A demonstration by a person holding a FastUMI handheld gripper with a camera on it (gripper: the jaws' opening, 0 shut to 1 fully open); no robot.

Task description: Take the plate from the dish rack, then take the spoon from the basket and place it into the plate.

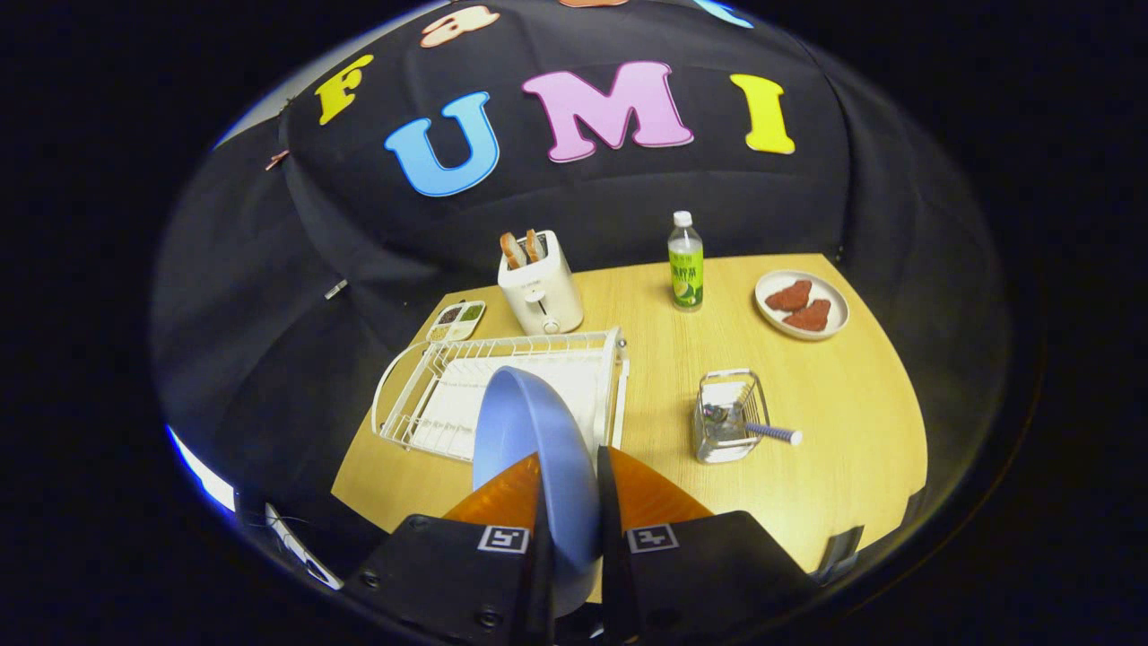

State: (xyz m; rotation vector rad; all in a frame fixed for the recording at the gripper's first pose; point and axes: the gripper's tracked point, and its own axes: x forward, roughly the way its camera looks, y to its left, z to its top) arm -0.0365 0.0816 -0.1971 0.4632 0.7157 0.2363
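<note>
A blue plate (529, 440) stands on edge between my two orange fingers (502, 493), held above the table. My gripper (570, 471) is shut on the plate's rim. Beyond the plate lies the white wire dish rack (430, 377), with nothing standing in its slots. To the right of the fingers stands a small wire basket (726, 417), and the spoon (773, 433) leans out of it with its striped handle pointing right.
A white toaster (541, 289) with two bread slices stands behind the rack, a small seasoning tray (457, 320) to its left. A green-labelled bottle (685, 262) and a plate of brown food (801, 304) sit at the back right of the wooden table (843, 404).
</note>
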